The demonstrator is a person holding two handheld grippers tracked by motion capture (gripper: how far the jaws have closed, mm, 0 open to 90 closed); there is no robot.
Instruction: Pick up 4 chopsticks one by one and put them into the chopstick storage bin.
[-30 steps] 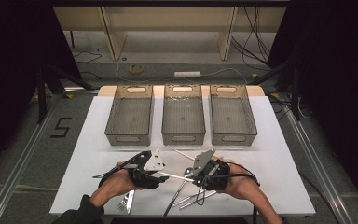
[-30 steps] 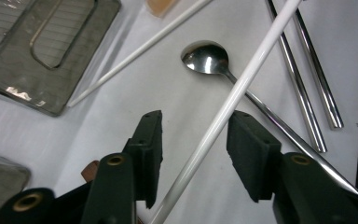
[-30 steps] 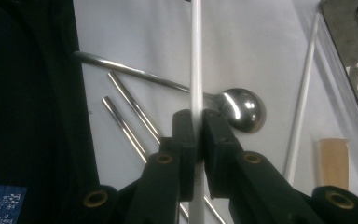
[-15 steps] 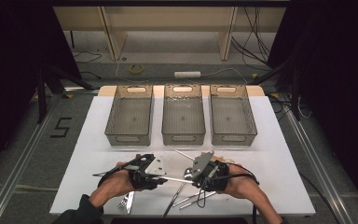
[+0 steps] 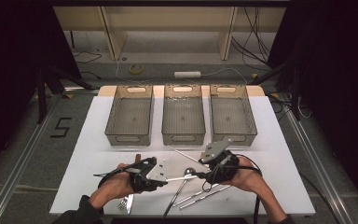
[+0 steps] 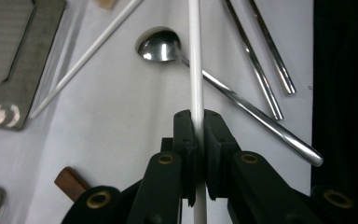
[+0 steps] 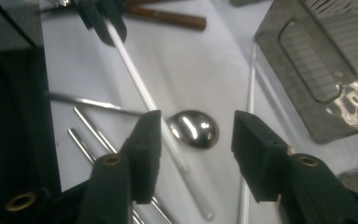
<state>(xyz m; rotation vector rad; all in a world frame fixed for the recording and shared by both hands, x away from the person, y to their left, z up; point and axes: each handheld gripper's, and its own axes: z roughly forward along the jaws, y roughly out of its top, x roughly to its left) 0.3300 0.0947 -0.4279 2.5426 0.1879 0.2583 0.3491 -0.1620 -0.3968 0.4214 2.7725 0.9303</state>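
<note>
White chopstick (image 6: 195, 70) is pinched between the jaws of my left gripper (image 6: 196, 135), which are pressed together on it partway along its length, so it sticks out toward my right gripper (image 7: 193, 140). In the high view the stick (image 5: 181, 178) runs level from my left gripper (image 5: 154, 173) across to my right gripper (image 5: 205, 176), above the near middle of the white table (image 5: 98, 135). My right gripper's jaws are spread wide; the stick passes just beside the left jaw in the right gripper view, and I cannot tell whether it touches that jaw. Under the stick lies a metal spoon (image 6: 161, 45), its bowl up and its handle running off toward the near edge. Just to the right of it lie two metal chopsticks (image 6: 261, 60) side by side. A second white chopstick (image 6: 81, 56) lies flat on the table on the far side of the spoon, near the trays. A brown wooden handle (image 7: 168, 17) lies near my left hand. At the near left edge a fork (image 5: 127, 204) rests beside my left wrist. Farther off, three grey mesh trays (image 5: 183, 139) stand in a row across the table, left, middle and right.
</note>
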